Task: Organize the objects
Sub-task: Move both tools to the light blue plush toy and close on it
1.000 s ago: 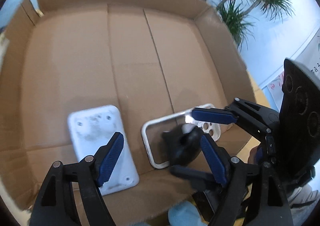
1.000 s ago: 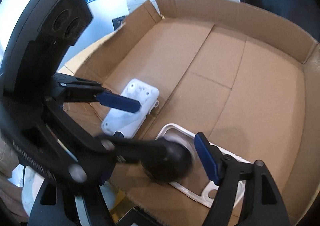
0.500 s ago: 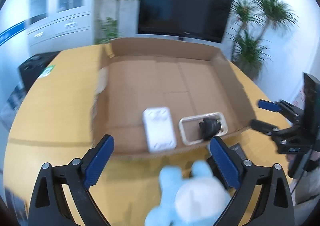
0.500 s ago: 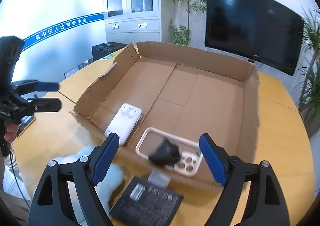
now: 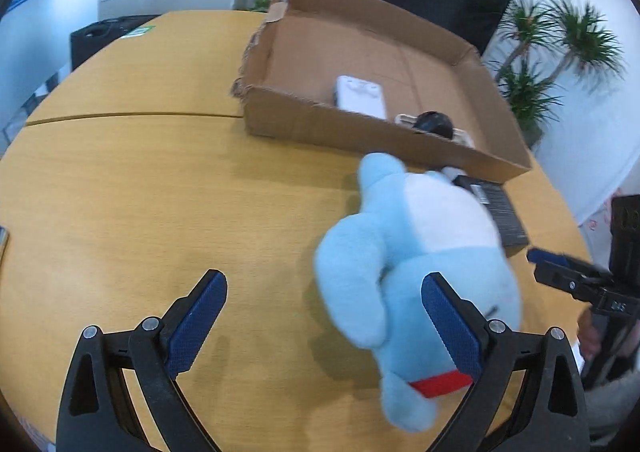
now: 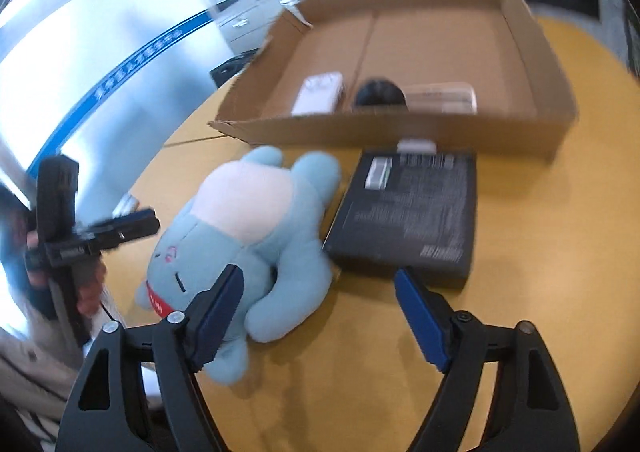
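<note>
A light-blue plush toy (image 5: pixel 416 252) with a white belly lies on the wooden table, in front of a shallow cardboard box (image 5: pixel 360 128). My left gripper (image 5: pixel 324 292) stands wide open just left of the plush, its right pad against the toy's side. My right gripper (image 6: pixel 320 280) hovers over the plush toy (image 6: pixel 240 220) and a flat black box (image 6: pixel 408 212). Its jaws are closing, and the pads press on nothing. In the cardboard box (image 6: pixel 380 132) lie a white device (image 6: pixel 320 92), a black round object (image 6: pixel 378 92) and a clear phone case (image 6: pixel 440 98).
A small white item (image 6: pixel 416 146) sits between the black box and the cardboard wall. In the right wrist view the left gripper (image 6: pixel 140 222) and a person's hand (image 6: pixel 88 292) show at far left. Cabinets, a dark screen and potted plants stand behind the table.
Both grippers have drawn back out of the cardboard box to the near table. The black round object stays behind on the clear case. My left jaws have opened wider.
</note>
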